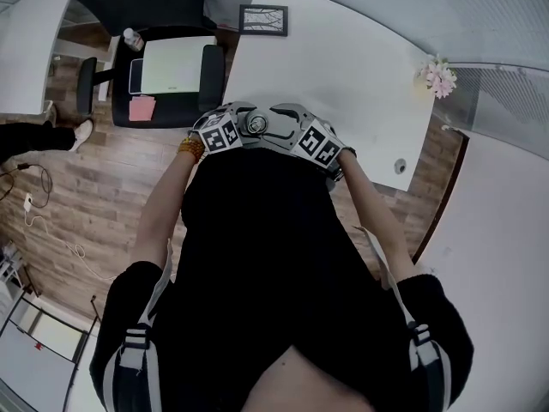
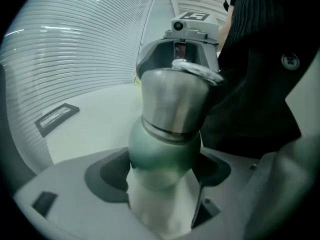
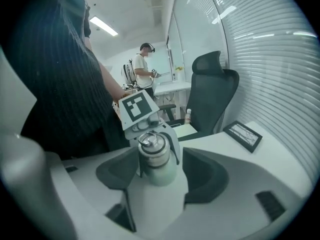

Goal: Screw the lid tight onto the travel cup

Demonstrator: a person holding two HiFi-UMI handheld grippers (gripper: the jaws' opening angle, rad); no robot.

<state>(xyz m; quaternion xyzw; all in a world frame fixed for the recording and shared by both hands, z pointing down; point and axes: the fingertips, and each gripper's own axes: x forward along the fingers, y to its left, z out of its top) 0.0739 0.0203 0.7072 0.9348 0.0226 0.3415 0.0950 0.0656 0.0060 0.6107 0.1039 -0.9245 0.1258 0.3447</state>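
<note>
The travel cup is held pinched in the jaws of the left gripper over the near edge of the desk, its lid seated but untouched between the spread jaws of the right gripper, with tightening judged unfinished.

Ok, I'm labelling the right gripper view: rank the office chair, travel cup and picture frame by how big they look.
1. office chair, largest.
2. travel cup, second, but enlarged by its nearness to the camera.
3. picture frame, smallest, though not far behind the cup.
</note>
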